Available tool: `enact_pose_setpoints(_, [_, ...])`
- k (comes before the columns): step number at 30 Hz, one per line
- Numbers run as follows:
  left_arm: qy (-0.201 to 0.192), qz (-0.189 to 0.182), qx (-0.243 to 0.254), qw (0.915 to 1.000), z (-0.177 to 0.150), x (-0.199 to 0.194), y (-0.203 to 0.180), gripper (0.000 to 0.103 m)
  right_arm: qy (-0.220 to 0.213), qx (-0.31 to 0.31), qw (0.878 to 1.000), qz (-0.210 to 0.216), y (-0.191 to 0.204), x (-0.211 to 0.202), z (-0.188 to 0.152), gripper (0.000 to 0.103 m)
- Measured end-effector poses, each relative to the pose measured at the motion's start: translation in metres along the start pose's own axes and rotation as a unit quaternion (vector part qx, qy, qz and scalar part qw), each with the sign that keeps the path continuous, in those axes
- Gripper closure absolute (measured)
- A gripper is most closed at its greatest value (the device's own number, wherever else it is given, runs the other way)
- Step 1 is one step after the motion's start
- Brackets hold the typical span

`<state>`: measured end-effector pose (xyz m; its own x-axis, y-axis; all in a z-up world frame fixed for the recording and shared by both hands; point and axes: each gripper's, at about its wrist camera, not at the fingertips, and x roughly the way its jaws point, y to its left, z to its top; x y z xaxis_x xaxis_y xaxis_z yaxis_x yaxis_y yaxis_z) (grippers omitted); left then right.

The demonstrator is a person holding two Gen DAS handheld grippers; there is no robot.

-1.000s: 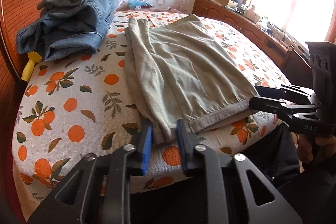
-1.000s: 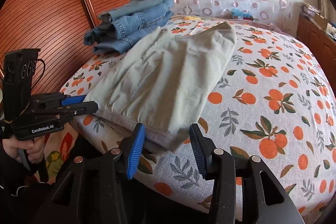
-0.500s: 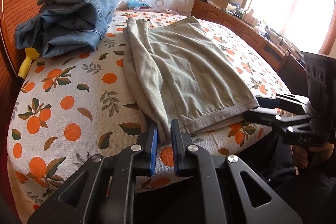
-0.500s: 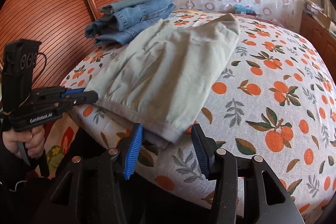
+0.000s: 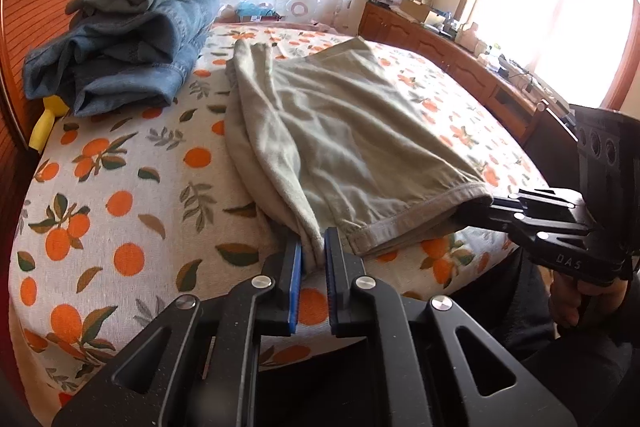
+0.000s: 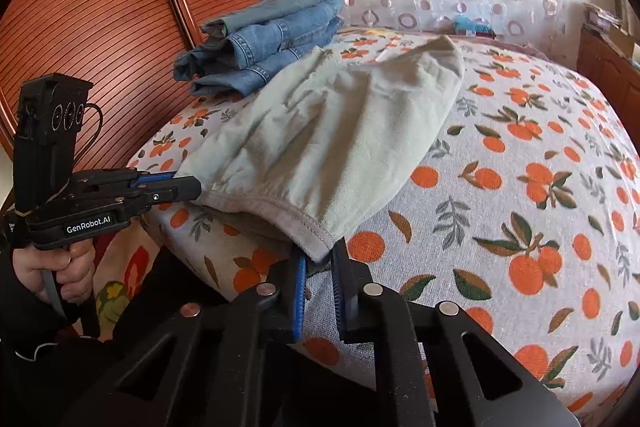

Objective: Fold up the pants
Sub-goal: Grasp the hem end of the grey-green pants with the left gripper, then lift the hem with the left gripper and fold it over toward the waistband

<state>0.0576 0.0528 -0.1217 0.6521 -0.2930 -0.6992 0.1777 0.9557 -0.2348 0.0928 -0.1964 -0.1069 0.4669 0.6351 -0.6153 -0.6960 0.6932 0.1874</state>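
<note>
Pants (image 5: 344,147): pale green, already folded once, lying across my bed (image 5: 120,227), hem end at the near edge.
Handling: soft, light and limp, I judge; they sag unless both hem corners are carried together.
Left gripper (image 5: 312,259): has just closed, pinching the left hem corner.
Right gripper (image 6: 320,259): has just snapped closed on the right hem corner.
Left view only: window (image 5: 560,7), sideboard (image 5: 460,59).
Right view only: slatted wardrobe (image 6: 100,7).
Both views: jeans (image 5: 120,43) stacked beyond.
</note>
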Motion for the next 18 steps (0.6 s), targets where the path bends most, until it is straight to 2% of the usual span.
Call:
enact_pose_setpoints(4, [-0.017, -0.010, 0.008, 0.9998, 0.024, -0.007, -0.005, 0.092, -0.010, -0.002, 1.000, 0.007, -0.004, -0.010, 0.010, 0.093])
enact_pose_setpoints(9, [-0.042, -0.004, 0.027, 0.9988, 0.070, -0.004, -0.005, 0.092, -0.026, -0.021, 0.999, 0.001, -0.017, -0.011, 0.045, 0.093])
enact_pose_setpoints(14, [-0.048, 0.008, 0.029, 0.9984, 0.115, 0.020, 0.002, 0.092, -0.025, -0.023, 0.999, -0.004, -0.038, 0.007, 0.082, 0.093])
enact_pose_setpoints(18, [-0.039, 0.014, 0.024, 0.9988, 0.136, 0.043, 0.011, 0.092, -0.014, -0.031, 0.999, -0.011, -0.050, 0.030, 0.107, 0.093])
